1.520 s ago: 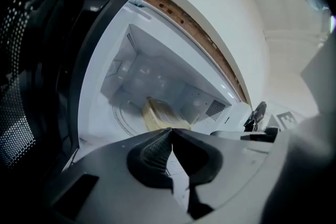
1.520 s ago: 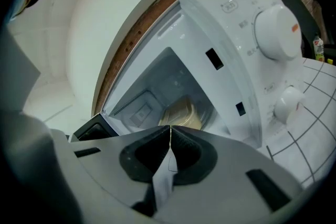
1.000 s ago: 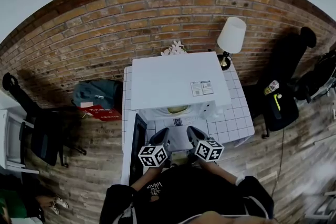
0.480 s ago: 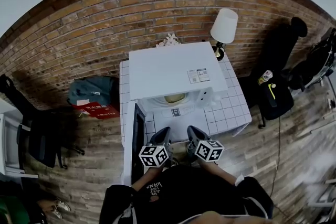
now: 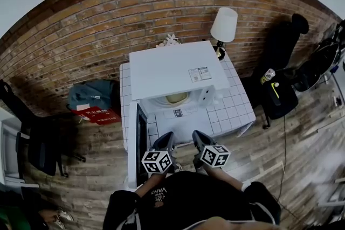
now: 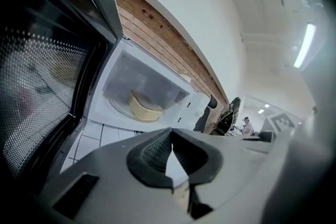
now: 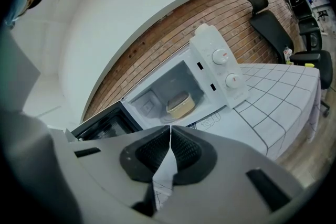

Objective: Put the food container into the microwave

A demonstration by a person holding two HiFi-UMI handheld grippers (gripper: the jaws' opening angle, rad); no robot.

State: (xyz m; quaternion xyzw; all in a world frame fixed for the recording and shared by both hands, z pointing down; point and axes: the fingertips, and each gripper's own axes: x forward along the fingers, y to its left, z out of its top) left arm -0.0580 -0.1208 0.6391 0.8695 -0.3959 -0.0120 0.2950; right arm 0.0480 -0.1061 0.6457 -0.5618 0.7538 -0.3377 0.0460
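A white microwave [image 5: 172,72] stands on a white tiled table [image 5: 237,110] with its door [image 5: 141,143] swung open to the left. Inside its cavity sits the cream food container [image 5: 177,98], seen too in the left gripper view as the container [image 6: 144,107] and in the right gripper view as the container [image 7: 178,104]. My left gripper [image 5: 166,140] and right gripper [image 5: 198,137] hang side by side in front of the table's near edge, well short of the microwave. Both are shut with nothing between the jaws, the left gripper [image 6: 170,147] and the right gripper [image 7: 169,145] alike.
A lamp [image 5: 222,27] with a white shade stands behind the microwave by the brick wall [image 5: 108,24]. A dark bag [image 5: 92,97] lies on the wooden floor to the left, a black chair [image 5: 280,99] to the right. The microwave's knobs [image 7: 226,68] face me.
Both grippers have drawn back from the microwave toward me, so the table and microwave sit farther up in the head view. The container stays inside the cavity. The jaws stay shut.
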